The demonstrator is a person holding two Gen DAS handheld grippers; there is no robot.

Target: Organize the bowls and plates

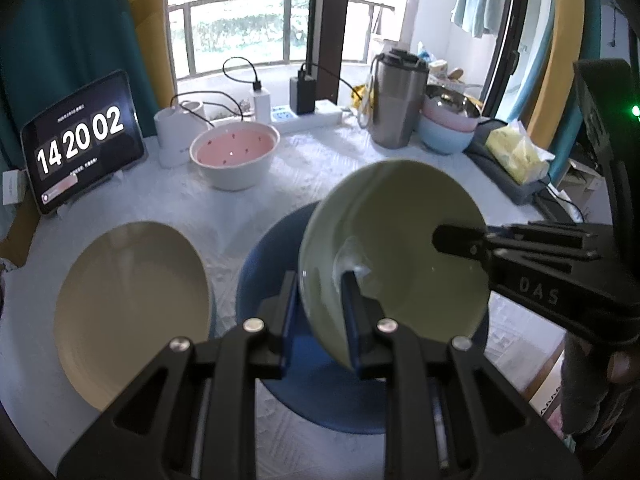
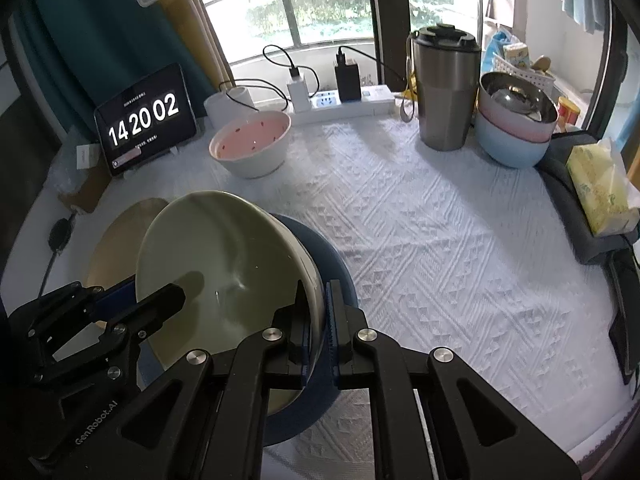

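The worktop (image 2: 440,240), under a white textured cloth, stretches ahead of both tools. A blue plate (image 1: 320,396) lies just under the left tool (image 1: 320,300), and a beige plate (image 1: 132,312) sits to that tool's left. Above the blue plate a pale green bowl (image 1: 396,248) is tilted, its opening facing the left tool. The left tool is clamped on the bowl's near rim, one finger inside. The right tool (image 2: 318,312) is clamped on the opposite rim; whether the bowl touches the blue plate is hard to tell. Far ahead stand a pink-lined bowl (image 2: 252,146), stacked bowls (image 2: 516,128) and a steel tumbler (image 2: 444,88).
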